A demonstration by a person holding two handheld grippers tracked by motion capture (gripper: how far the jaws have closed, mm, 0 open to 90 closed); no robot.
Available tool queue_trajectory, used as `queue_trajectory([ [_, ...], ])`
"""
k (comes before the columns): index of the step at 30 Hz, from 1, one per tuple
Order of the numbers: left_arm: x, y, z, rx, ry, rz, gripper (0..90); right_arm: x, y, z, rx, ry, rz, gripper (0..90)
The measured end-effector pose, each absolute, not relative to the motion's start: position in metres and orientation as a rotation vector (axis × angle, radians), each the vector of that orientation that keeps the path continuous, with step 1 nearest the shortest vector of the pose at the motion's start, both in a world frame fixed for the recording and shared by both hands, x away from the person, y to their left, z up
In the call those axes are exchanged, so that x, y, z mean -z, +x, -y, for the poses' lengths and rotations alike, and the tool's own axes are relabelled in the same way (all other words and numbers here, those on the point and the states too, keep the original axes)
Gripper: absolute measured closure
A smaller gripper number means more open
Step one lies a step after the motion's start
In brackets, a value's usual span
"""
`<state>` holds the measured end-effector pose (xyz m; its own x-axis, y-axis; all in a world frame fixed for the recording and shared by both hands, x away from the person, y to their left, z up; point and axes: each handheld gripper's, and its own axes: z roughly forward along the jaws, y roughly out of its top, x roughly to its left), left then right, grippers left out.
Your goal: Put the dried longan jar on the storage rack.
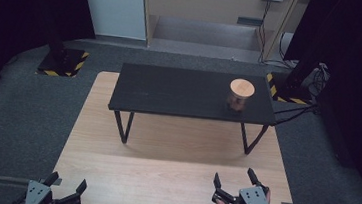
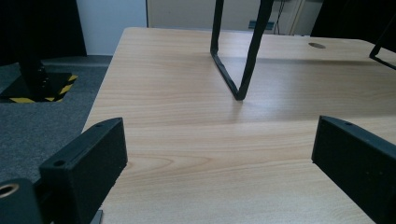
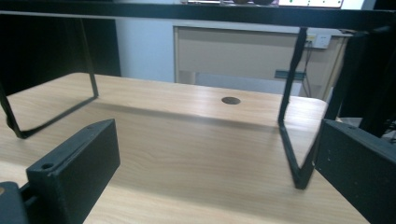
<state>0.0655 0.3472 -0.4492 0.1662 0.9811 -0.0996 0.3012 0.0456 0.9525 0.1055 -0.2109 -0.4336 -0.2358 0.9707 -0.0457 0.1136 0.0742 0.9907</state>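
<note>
A glass jar with a round wooden lid point(image 1: 240, 93) stands on the right part of a black raised shelf point(image 1: 179, 94), which rests on the light wooden table point(image 1: 161, 180). My left gripper point(image 1: 67, 182) hovers at the table's near left corner, open and holding nothing; in its own view the left gripper point(image 2: 219, 154) has its jaws wide apart over bare wood. My right gripper point(image 1: 235, 178) is at the near right edge, held by a hand, open and holding nothing; the right gripper point(image 3: 217, 154) looks under the shelf toward its right leg point(image 3: 289, 126).
The shelf stands on thin black wire legs point(image 1: 122, 125) at left and right point(image 1: 251, 139). A round cable hole point(image 3: 230, 100) sits in the tabletop behind the shelf. Grey carpet surrounds the table, with black stands on striped bases point(image 1: 62, 63) at both far sides.
</note>
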Motion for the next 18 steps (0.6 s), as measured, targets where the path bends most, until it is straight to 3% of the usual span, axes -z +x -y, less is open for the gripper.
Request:
queue_trajectory([
  [18,0.442,0.074,-0.345,-0.87,1.452,-1.325,2.0,0.461,0.092,0.22,-1.295,1.161,-1.47,0.8],
])
